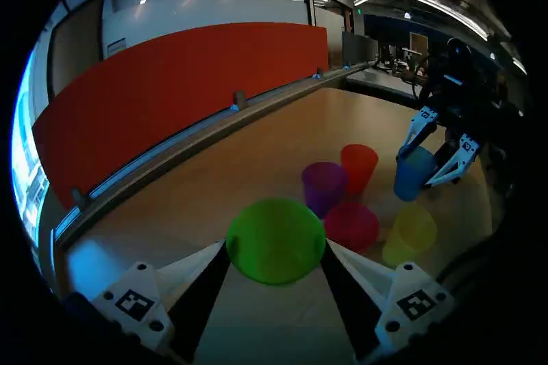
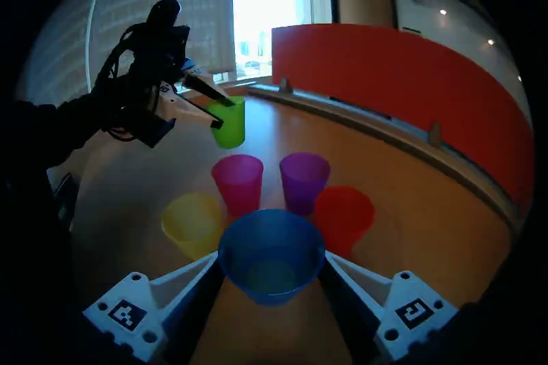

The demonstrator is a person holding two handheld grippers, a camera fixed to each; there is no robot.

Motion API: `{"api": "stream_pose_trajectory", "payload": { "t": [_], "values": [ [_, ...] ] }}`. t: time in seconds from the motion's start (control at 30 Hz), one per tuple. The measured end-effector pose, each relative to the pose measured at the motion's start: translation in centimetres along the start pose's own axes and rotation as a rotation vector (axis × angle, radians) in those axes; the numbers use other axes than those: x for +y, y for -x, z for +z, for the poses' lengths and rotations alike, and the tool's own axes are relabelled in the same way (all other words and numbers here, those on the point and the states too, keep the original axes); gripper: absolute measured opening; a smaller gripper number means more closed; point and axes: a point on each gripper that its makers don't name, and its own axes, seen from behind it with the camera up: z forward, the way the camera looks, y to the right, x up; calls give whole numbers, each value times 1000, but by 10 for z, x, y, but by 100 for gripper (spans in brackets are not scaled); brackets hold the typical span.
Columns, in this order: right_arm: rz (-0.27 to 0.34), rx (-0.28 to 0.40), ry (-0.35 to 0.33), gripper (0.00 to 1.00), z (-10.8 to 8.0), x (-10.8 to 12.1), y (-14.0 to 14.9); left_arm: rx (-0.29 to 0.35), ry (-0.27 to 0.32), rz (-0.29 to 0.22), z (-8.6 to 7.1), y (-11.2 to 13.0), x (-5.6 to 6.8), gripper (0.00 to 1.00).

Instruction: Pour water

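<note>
The left gripper [image 1: 276, 248] is clamped on a green cup [image 1: 276, 238], the right gripper [image 2: 272, 260] on a blue cup [image 2: 271, 250], and just beyond the right one's fingertips stand a pink cup [image 2: 238, 180], purple cup [image 2: 304, 177], red cup [image 2: 344, 214] and yellow cup [image 2: 193, 222] on the table [image 2: 425, 228].

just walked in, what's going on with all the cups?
A person works with two grippers. The left hand-held gripper is shut on a green cup, and the right hand-held gripper is shut on a blue cup. Both cups are roughly upright. A pink cup, a purple cup, a red cup and a yellow cup stand clustered on the wooden table. No stream of water is visible, so pouring doesn't seem to have begun.
</note>
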Motion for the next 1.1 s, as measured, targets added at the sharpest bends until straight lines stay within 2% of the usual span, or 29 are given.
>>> {"api": "stream_pose_trajectory", "payload": {
  "t": [0.37, 0.67, 1.1],
  "values": [
    [-29, 65, 42, 90, -31, -4, -38, 87, -24, -2, -28, -23, 9, 87],
    [-37, 108, 70, 90, -48, -10, -57, 180, -73, -1, -49, -45, 10, 87],
    [-48, 151, 86, 90, -65, -19, -74, 295, -77, -49, -75, -71, 16, 88]
  ]
}}
